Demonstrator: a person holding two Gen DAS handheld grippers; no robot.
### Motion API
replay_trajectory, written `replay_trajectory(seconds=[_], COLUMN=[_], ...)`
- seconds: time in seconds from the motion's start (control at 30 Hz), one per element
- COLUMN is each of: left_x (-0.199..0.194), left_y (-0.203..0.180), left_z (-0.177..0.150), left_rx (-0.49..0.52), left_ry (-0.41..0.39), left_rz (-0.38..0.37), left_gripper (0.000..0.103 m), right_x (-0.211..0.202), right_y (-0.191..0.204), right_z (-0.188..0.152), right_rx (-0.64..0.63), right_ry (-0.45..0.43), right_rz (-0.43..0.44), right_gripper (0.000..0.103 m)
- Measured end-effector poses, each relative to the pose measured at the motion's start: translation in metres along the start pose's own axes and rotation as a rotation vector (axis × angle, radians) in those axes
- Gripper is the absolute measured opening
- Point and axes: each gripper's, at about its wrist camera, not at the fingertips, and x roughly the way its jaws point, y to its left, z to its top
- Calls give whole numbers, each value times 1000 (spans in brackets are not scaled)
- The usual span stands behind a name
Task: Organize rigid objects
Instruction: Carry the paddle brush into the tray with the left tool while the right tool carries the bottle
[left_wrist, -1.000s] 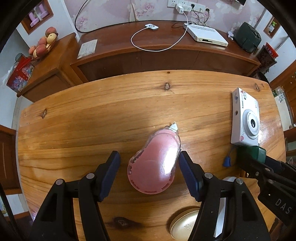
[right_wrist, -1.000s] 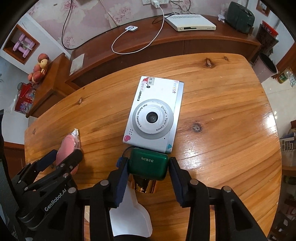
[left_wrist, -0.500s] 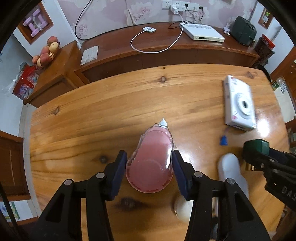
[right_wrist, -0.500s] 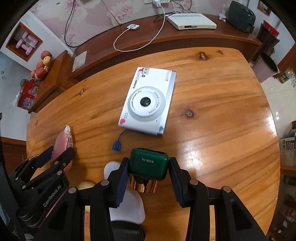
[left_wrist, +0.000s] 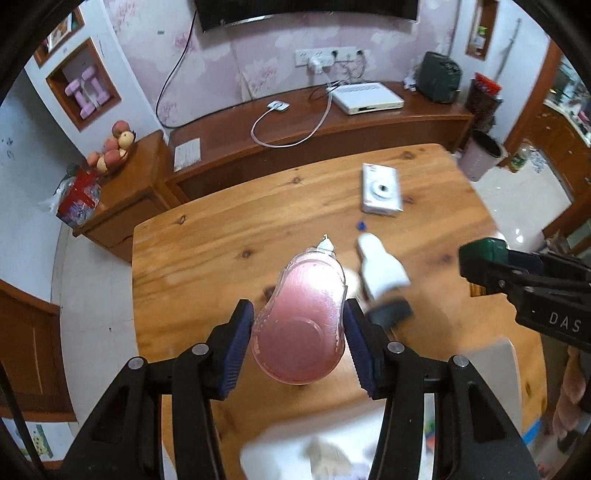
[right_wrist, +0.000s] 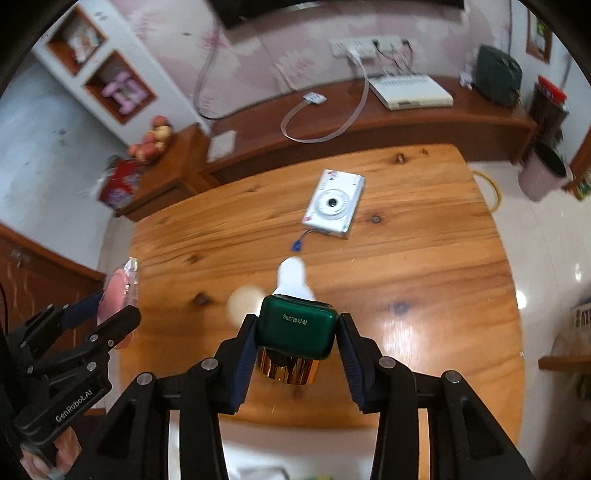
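My left gripper (left_wrist: 299, 332) is shut on a pink correction-tape dispenser (left_wrist: 301, 317) with a clear shell, held high above the wooden table (left_wrist: 221, 251). It also shows at the left of the right wrist view (right_wrist: 120, 288). My right gripper (right_wrist: 297, 332) is shut on a dark green jar with a gold base (right_wrist: 295, 332), also lifted above the table; the jar shows at the right of the left wrist view (left_wrist: 484, 251). A white toy camera (right_wrist: 334, 203) lies on the far part of the table, seen too in the left wrist view (left_wrist: 380, 188).
A white bottle with a dark cap (left_wrist: 380, 273) and a round cream compact (right_wrist: 243, 301) lie mid-table. A small blue tag (right_wrist: 296, 245) lies by the camera. A blurred white container (left_wrist: 306, 446) sits below the near edge. A wooden sideboard (left_wrist: 332, 125) stands behind the table.
Both grippers have risen and pulled back toward the near edge, each carrying its object. The table and camera now look smaller and farther away.
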Motion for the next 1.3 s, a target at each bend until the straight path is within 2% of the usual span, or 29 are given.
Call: replay_trajectory(seconds=[0.2,0.33,0.47,0.7,0.87,1.03,1.3], left_x=[-46,-59,-51,-6,17,32,42], left_y=[-17,-30,-44,-61,-61,-62,-60], left_z=[-59,-94,-113,-129,-140,-147,-154], left_rx=[-1,-2,-13,-16,-29,-38,-38], left_ry=[-48,-88,-92,-19,46,74,69], left_rz=[-81,-114,-111,-57,-105,-107,-67], left_gripper=[53,53,53,53,53,53,54], right_x=[-43,-58,-56,-12,17,35,57], right_y=[12,21,23,8,-9,-16,-12], right_z=[-63,-107,-137,-148,-150,-155,-168], right_rx=[-57,-107,-143,-85,-10,22,-7], right_ry=[-45,-83,-100,-36,16,52,74], right_rz=[85,77,41,26,5,20,-24], right_gripper=[43,43,43,43,43,43,43])
